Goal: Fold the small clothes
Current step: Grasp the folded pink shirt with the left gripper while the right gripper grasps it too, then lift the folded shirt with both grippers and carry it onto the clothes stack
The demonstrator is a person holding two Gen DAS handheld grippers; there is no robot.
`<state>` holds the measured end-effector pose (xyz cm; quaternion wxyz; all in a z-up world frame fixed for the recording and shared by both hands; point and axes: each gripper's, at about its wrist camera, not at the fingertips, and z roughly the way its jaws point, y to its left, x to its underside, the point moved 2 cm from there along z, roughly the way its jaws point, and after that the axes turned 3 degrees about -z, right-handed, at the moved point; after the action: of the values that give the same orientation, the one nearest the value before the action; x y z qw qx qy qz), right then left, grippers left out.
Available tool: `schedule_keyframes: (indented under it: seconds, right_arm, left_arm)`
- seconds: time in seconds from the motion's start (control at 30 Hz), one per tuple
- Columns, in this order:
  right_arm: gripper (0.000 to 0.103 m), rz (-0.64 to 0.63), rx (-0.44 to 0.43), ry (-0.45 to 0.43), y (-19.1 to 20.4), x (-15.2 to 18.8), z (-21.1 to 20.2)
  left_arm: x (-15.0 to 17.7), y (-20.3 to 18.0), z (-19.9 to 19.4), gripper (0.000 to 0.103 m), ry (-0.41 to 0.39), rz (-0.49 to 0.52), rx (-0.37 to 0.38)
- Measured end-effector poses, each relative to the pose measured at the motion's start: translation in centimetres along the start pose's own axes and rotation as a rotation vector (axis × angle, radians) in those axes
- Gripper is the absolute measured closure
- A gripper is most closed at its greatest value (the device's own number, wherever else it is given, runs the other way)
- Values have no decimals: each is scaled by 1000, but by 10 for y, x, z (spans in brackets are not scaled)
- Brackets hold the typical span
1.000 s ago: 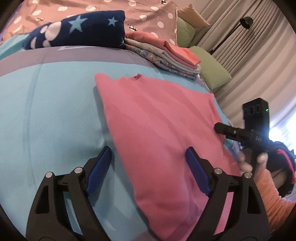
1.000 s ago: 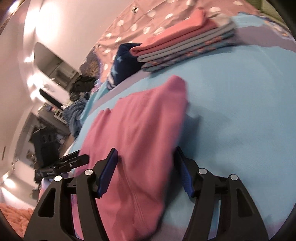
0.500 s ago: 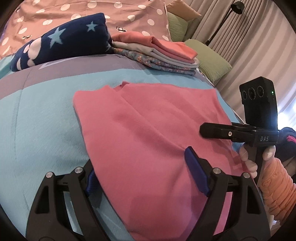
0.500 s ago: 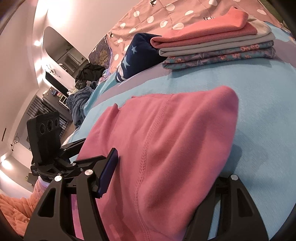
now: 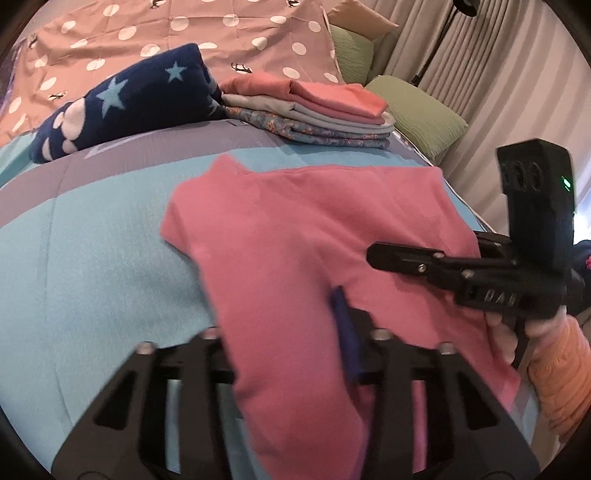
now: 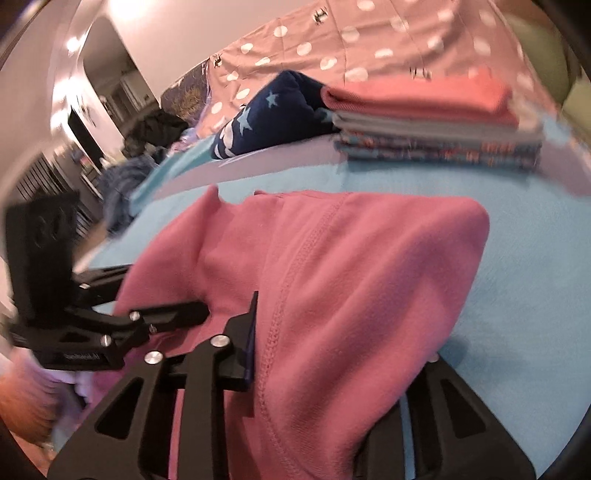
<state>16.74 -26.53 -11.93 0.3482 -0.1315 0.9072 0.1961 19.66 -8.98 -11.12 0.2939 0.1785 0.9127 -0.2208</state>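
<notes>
- A light blue quilted bedspread (image 5: pixel 92 266) fills the left of the left wrist view, with a grey band crossing it at 10 o'clock.
- A rolled navy blanket with pale stars and white spots (image 5: pixel 122 99) lies at 11 o'clock, against a dusty-pink polka-dot cover (image 5: pixel 184 33).
- Just right of the roll, at 12 o'clock, stands a stack of folded clothes, coral on top, grey and floral beneath (image 5: pixel 314 110).
- The pink knit garment (image 5: pixel 303 236) lies on the bedspread in the centre, its near edge lifted and draped over both tools.
- The left gripper (image 5: pixel 291 354) sits at 6 o'clock; cloth covers its left finger and lies between the two, the blue pad of its right finger (image 5: pixel 347 332) pressed to the fabric, so it is clamped on the garment.
- Green pillows (image 5: pixel 417 110) and beige curtains (image 5: pixel 498 74) are at 2 o'clock.
- The right gripper (image 5: pixel 373 253) comes in at 3 o'clock, held by a hand in an orange sleeve (image 5: pixel 561 373). In its own view (image 6: pixel 332 354) the garment (image 6: pixel 332 277) bunches between its fingers; it grips the cloth.
</notes>
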Motion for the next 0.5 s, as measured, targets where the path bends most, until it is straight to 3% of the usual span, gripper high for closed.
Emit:
schedule_keyframes:
  seconds: [0.13, 0.33, 0.5]
  right_arm:
    - [80, -44, 61, -94, 21, -1, -29]
    - [81, -52, 90, -278, 36, -10, -98]
    - [81, -72, 135, -420, 32, -41, -156]
  left_arm:
    - [-1, -24, -26, 74, -58, 71, -72]
    - [-21, -62, -82, 75, -165, 141, -68]
    - [-57, -103, -119, 75, -264, 238, -66]
